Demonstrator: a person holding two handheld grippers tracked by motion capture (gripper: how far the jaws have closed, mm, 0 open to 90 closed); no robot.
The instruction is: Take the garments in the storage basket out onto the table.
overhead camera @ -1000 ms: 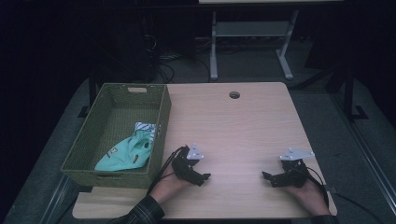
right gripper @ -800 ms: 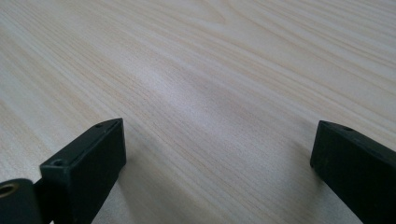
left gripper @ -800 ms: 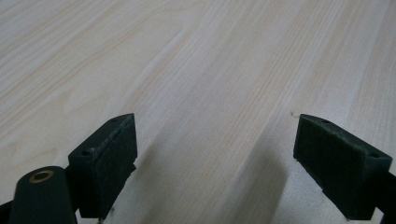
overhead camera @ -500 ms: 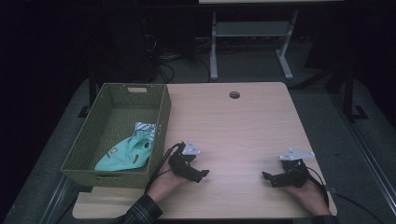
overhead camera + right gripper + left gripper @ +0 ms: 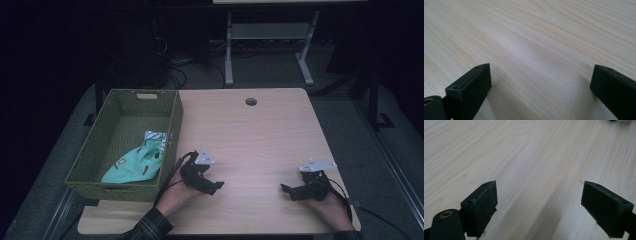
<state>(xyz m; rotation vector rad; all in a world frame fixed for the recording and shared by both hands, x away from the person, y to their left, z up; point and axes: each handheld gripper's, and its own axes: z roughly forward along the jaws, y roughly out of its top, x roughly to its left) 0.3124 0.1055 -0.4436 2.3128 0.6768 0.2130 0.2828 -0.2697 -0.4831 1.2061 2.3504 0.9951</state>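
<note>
Writing is too small to read on the dark patch of the teal cloth (image 5: 132, 167), which lies crumpled in the green woven basket (image 5: 95, 150), long axis towards its near-left corner. Nearby on the table (image 5: 250, 145), left gripper (image 5: 216, 188) and right gripper (image 5: 285, 189) gape wide, holding nothing
</note>
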